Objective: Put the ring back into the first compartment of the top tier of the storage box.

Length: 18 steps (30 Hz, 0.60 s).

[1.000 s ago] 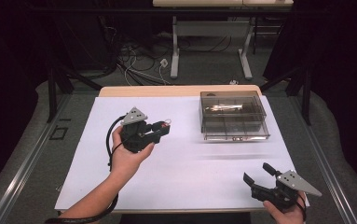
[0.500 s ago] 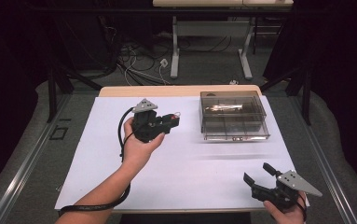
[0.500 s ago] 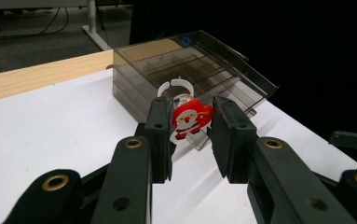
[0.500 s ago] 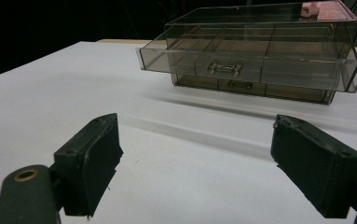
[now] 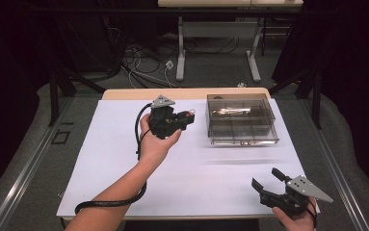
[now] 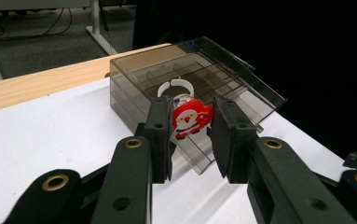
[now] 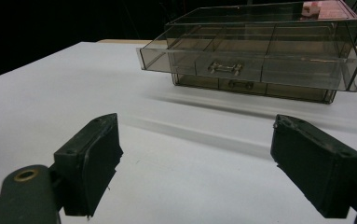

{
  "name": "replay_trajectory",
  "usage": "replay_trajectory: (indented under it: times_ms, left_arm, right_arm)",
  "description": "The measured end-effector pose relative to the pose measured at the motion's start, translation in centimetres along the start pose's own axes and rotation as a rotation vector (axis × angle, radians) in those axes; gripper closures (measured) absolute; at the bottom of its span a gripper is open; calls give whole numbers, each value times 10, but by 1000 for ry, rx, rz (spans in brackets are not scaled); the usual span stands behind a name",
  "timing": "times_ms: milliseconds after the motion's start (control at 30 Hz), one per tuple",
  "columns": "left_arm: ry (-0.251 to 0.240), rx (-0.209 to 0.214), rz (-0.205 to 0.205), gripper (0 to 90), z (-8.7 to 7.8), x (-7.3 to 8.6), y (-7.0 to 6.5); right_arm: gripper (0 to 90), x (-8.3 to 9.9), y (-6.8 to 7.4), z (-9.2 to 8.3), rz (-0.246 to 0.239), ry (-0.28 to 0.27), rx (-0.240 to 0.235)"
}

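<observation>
My left gripper (image 5: pixel 188 117) is held above the white table cover, just left of a smoky clear drawer box (image 5: pixel 240 122). It is shut on a red Santa ring (image 6: pixel 191 116) whose white band rises above the pads. In the left gripper view my left gripper (image 6: pixel 192 123) points at the drawer box (image 6: pixel 139 79) close ahead. My right gripper (image 5: pixel 268 183) rests near the table's front right corner, open with nothing in it. In the right gripper view my right gripper (image 7: pixel 204 158) faces the drawer box (image 7: pixel 260 51), whose top drawer (image 7: pixel 223 68) is pulled out.
A white sheet (image 5: pixel 124 163) covers the wooden table (image 5: pixel 124 93). A pale item (image 5: pixel 230 111) lies in the box's back compartment. A small pink thing (image 7: pixel 312 7) shows at the top of the box. Desk legs and cables stand on the floor beyond.
My left gripper has carried the Santa ring to the right and farther back, closer to the drawer box. The right gripper has stayed put.
</observation>
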<state>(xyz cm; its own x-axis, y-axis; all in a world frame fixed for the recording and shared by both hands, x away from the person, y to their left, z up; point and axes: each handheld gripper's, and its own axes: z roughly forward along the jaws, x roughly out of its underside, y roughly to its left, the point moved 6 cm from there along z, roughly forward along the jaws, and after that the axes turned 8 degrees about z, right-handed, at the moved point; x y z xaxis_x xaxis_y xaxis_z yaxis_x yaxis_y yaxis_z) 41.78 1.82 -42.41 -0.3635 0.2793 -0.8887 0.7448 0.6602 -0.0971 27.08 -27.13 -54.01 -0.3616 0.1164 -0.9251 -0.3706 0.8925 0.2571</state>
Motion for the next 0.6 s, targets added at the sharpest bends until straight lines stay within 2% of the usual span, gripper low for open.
replay_trajectory:
  times_ms: [600]
  left_arm:
    - [5, -20, 6, 688, 31, -19, -8]
  right_arm:
    - [152, 0, 0, 0, 8, 3, -5]
